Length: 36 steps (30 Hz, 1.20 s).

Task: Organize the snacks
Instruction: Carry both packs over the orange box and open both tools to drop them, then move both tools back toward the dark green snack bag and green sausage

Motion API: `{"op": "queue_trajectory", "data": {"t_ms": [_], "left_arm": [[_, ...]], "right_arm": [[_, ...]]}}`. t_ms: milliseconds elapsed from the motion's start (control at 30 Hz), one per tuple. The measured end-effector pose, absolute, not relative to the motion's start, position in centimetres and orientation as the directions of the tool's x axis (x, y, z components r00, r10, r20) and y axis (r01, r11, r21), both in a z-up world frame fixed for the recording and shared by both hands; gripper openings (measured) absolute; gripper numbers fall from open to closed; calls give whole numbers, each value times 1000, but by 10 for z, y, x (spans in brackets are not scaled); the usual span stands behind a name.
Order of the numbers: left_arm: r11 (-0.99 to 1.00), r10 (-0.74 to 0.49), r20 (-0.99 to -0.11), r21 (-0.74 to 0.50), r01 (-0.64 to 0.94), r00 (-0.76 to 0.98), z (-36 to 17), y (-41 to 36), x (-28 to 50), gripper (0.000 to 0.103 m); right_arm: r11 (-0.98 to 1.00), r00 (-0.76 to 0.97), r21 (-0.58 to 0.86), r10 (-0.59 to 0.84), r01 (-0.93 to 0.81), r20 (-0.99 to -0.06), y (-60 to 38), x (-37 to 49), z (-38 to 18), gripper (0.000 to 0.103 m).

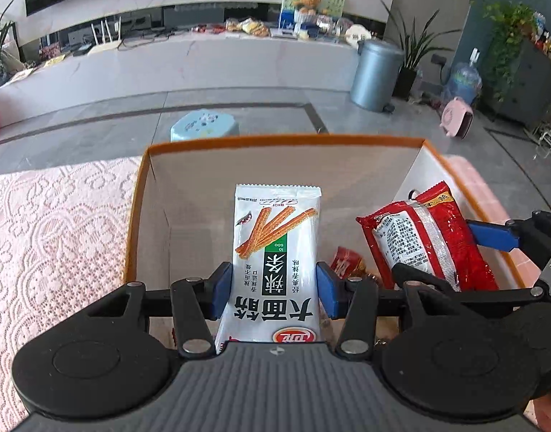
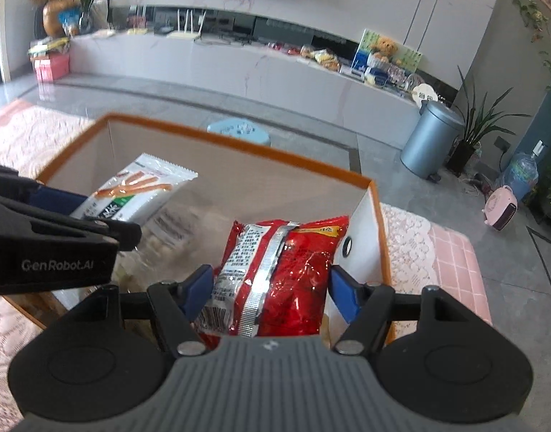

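Snacks hang over the orange-rimmed box (image 1: 425,141): the left claw (image 1: 273,289) pinches a white packet (image 1: 275,237). The right claw (image 2: 272,289) grips a red packet (image 2: 293,270), both above the box's inside.

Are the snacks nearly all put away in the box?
Partly. A small red wrapper already lies in the orange-rimmed box. In hand: the left tongs hold a white snack packet and the right tongs a red snack bag, both over the box. Left: letting go.
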State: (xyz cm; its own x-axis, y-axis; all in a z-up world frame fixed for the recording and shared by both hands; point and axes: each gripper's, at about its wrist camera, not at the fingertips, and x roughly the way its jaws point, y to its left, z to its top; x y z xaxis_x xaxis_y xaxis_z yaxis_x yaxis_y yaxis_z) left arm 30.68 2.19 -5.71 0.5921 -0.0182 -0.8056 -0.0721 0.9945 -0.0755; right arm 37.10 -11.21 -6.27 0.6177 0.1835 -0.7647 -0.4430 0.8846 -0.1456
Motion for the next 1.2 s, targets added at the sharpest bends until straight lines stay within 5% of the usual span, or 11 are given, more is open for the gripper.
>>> {"op": "queue_trajectory", "data": {"t_ms": [467, 600, 733, 1200], "left_arm": [[998, 17, -851, -19, -63, 524, -76, 17, 310, 58], [998, 14, -834, -21, -57, 551, -70, 16, 305, 66], [998, 10, -817, -29, -58, 577, -60, 18, 301, 73], [993, -35, -716, -105, -58, 697, 0, 19, 243, 75]], "right_arm": [[859, 564, -197, 123, -473, -817, -106, 370, -85, 67], [856, 558, -199, 120, -478, -821, -107, 370, -81, 69], [856, 577, -212, 118, -472, -808, -107, 366, -74, 77], [905, 636, -133, 174, -404, -752, -129, 315, -16, 91]]}}
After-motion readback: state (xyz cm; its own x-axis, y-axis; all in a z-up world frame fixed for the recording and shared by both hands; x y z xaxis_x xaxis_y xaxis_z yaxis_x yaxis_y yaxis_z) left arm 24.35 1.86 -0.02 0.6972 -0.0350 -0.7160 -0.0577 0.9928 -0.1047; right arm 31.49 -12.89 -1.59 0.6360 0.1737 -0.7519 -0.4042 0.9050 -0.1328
